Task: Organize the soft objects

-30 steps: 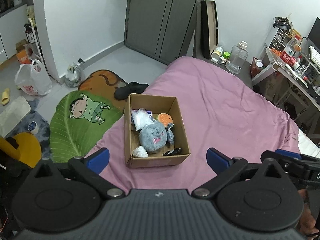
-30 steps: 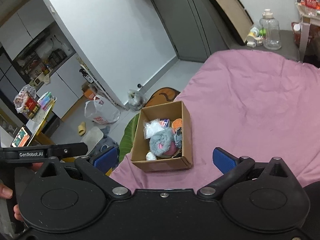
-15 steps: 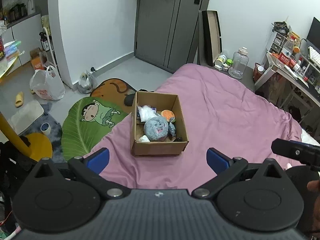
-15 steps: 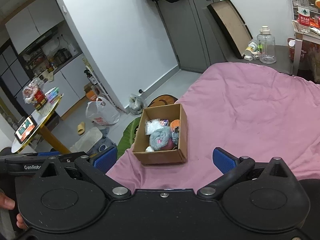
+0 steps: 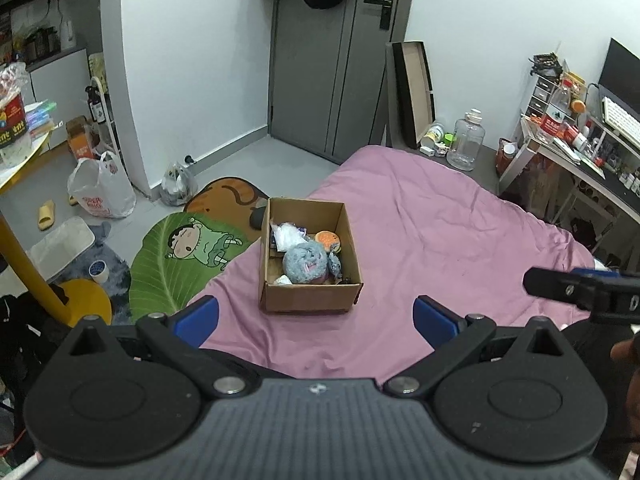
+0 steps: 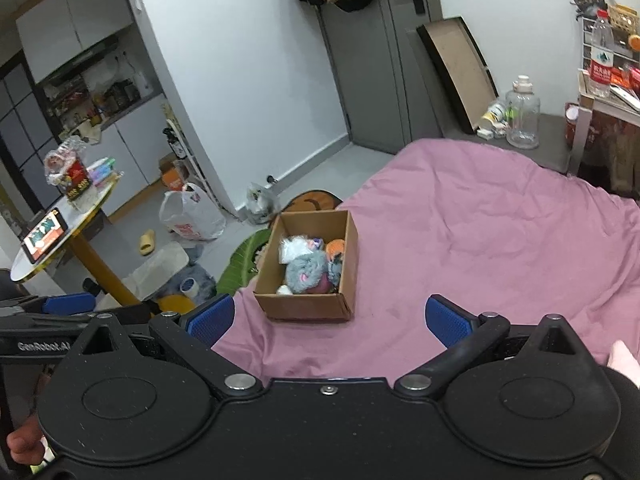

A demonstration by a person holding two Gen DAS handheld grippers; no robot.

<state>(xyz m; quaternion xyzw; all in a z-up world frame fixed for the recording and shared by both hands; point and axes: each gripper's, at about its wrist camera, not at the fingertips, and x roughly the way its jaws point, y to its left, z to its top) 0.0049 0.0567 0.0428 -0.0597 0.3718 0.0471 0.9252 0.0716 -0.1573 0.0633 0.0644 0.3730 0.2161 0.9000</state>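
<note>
A cardboard box point(image 5: 312, 300) point(image 6: 308, 306) sits on the pink bed point(image 5: 460, 240) point(image 6: 500, 220) near its left edge. Inside lie a grey plush point(image 5: 304, 266) point(image 6: 306, 276), a white bag point(image 5: 287, 236) point(image 6: 294, 249), an orange soft toy point(image 5: 328, 240) point(image 6: 336, 246) and a small blue-grey one point(image 5: 335, 264). My left gripper point(image 5: 316, 320) is open, well short of the box, with nothing between its blue pads. My right gripper point(image 6: 328, 318) is open too, equally far back and empty. The right gripper's side shows in the left wrist view point(image 5: 580, 288).
A green leaf rug point(image 5: 188, 256) and an orange rug point(image 5: 228, 196) lie on the floor left of the bed. A plastic bag point(image 5: 100, 192), a yellow-legged round table point(image 6: 60, 224), a water jug point(image 5: 466, 146) and a cluttered desk point(image 5: 580, 148) ring the room. A grey door point(image 5: 332, 60) is behind.
Both grippers have pulled back and risen, so the box looks smaller and farther and more of the door and wall shows. Both stay open; the box's contents are unchanged.
</note>
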